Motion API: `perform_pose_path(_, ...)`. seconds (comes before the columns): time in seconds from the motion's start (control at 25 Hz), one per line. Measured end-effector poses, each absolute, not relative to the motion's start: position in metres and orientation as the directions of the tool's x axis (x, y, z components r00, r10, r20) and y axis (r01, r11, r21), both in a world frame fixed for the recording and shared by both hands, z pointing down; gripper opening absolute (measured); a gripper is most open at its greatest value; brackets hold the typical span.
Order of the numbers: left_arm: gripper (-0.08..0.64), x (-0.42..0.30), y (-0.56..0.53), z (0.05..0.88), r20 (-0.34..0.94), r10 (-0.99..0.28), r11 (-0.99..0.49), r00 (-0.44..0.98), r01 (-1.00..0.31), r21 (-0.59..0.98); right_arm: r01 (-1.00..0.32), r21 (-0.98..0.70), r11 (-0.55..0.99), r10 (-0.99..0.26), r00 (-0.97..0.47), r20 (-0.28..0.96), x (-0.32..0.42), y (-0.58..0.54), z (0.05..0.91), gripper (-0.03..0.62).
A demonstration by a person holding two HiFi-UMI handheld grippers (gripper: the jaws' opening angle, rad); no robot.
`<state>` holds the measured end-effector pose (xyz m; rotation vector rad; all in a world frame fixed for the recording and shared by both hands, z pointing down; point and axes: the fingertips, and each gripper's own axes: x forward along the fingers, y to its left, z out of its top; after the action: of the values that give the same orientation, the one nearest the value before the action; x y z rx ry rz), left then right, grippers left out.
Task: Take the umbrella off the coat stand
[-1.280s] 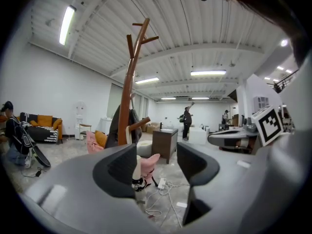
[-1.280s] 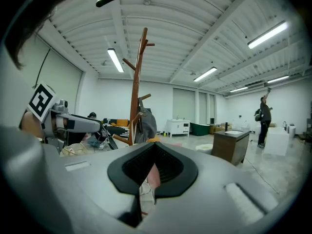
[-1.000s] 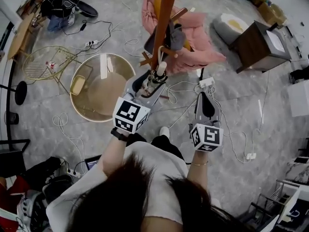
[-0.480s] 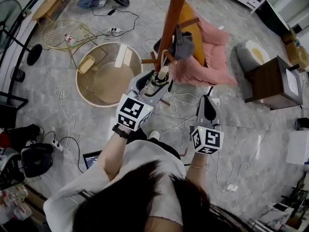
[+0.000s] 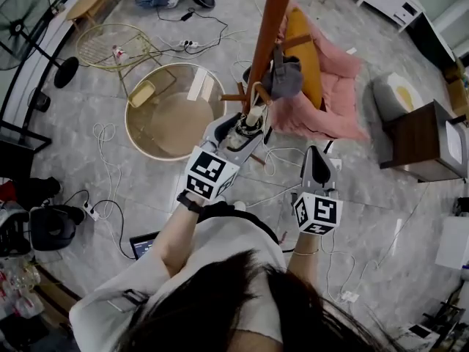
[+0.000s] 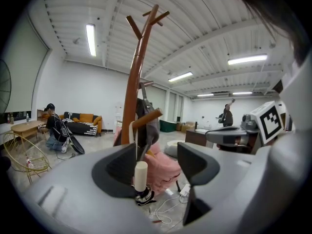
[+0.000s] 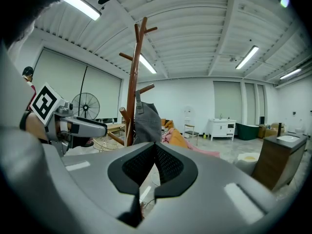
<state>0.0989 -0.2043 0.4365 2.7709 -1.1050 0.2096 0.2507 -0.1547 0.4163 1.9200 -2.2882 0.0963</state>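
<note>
The wooden coat stand point(image 5: 270, 31) rises in front of me, with a grey bag point(image 5: 284, 75) on one peg. A folded umbrella with a cream handle point(image 5: 254, 114) hangs by a thin strap from a lower peg. My left gripper point(image 5: 245, 127) is open, and the handle point(image 6: 140, 175) stands between its jaws, close to the left jaw and apart from the right one. My right gripper point(image 5: 316, 156) hangs to the right of the stand, shut and empty. The right gripper view shows its jaws pressed together point(image 7: 155, 152), with the stand point(image 7: 131, 91) and bag point(image 7: 146, 123) beyond.
A round glass-topped table point(image 5: 172, 116) and a gold wire table point(image 5: 110, 46) stand left of the stand. A pink-draped chair point(image 5: 330, 97) is behind it. A dark cabinet point(image 5: 425, 141) is at the right. Cables point(image 5: 102, 167) trail over the floor, and a fan point(image 5: 29, 13) stands far left.
The head view has shifted, so the room slides across the frame. My left gripper stays open around the umbrella handle, and the right gripper stays shut beside it.
</note>
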Motion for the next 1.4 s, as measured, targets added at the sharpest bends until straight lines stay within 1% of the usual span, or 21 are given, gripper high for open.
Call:
perform_pose_path(0.44, 0.307, 0.1, -0.218, 0.457, 0.224, -0.639, -0.731, 0.736, -0.671, 0.121, -0.985, 0.048, 0.168, -0.97, -0.157, 0.183, 0.24, -0.162, 0.422, 0.003)
perform_pose_path(0.68, 0.308, 0.103, -0.225, 0.476, 0.242, -0.624, -0.745, 0.743, -0.659, 0.102, -0.987, 0.04, 0.157, -0.968, -0.146, 0.206, 0.239, -0.162, 0.433, 0.003)
perform_pose_path(1.0, 0.308, 0.103, -0.232, 0.497, 0.231, -0.609, -0.766, 0.759, -0.638, 0.08, -0.987, 0.032, 0.159, -0.959, -0.146, 0.243, 0.235, -0.159, 0.455, 0.003)
perform_pose_path(1.4, 0.308, 0.122, -0.255, 0.525, 0.243, -0.577, -0.788, 0.78, -0.61, 0.088, -0.988, -0.007, 0.155, -0.946, -0.15, 0.288, 0.23, -0.157, 0.486, 0.003)
